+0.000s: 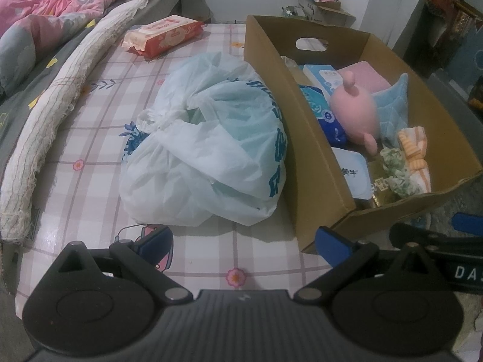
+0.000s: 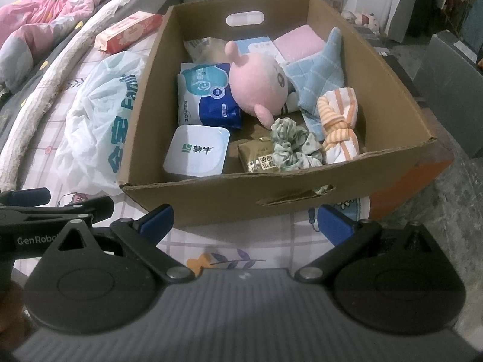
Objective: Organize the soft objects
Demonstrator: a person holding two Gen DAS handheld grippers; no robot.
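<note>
From the left wrist view, the left gripper (image 1: 244,238) hovers low over the table (image 1: 90,138), its jaws spread wide with nothing between them. Straight ahead lies a knotted white plastic bag (image 1: 208,138) with blue print, resting on the checked, flower-patterned cover and touching the left wall of the cardboard box (image 1: 271,69). Beyond the bag sits a red pack of tissues (image 1: 164,34), and a long rolled white cloth (image 1: 57,99) runs along the table's left edge beside a bed with a pink quilt (image 1: 51,3). Inside the box a pink plush toy (image 1: 356,108) lies among packets, with a blue cloth (image 1: 395,102) behind it and an orange striped cloth (image 1: 415,150) near the front corner. The right gripper's dark arm shows at the lower right edge. From the right wrist view, the right gripper (image 2: 244,226) is held just before the near wall of the box (image 2: 211,199), jaws wide apart and holding nothing. The box's contents are plainer here: the plush toy (image 2: 256,84) in the middle, a blue-and-white packet (image 2: 205,96) to its left, a white square tub (image 2: 197,150) at the front left, a green scrunchie (image 2: 292,144) touching a small brown packet (image 2: 256,157), the striped cloth (image 2: 339,123) knotted at the right, the blue cloth (image 2: 320,69) propped behind it, and a pink sponge (image 2: 299,45) at the back. The plastic bag (image 2: 99,117) lies left of the box, outside it.
</note>
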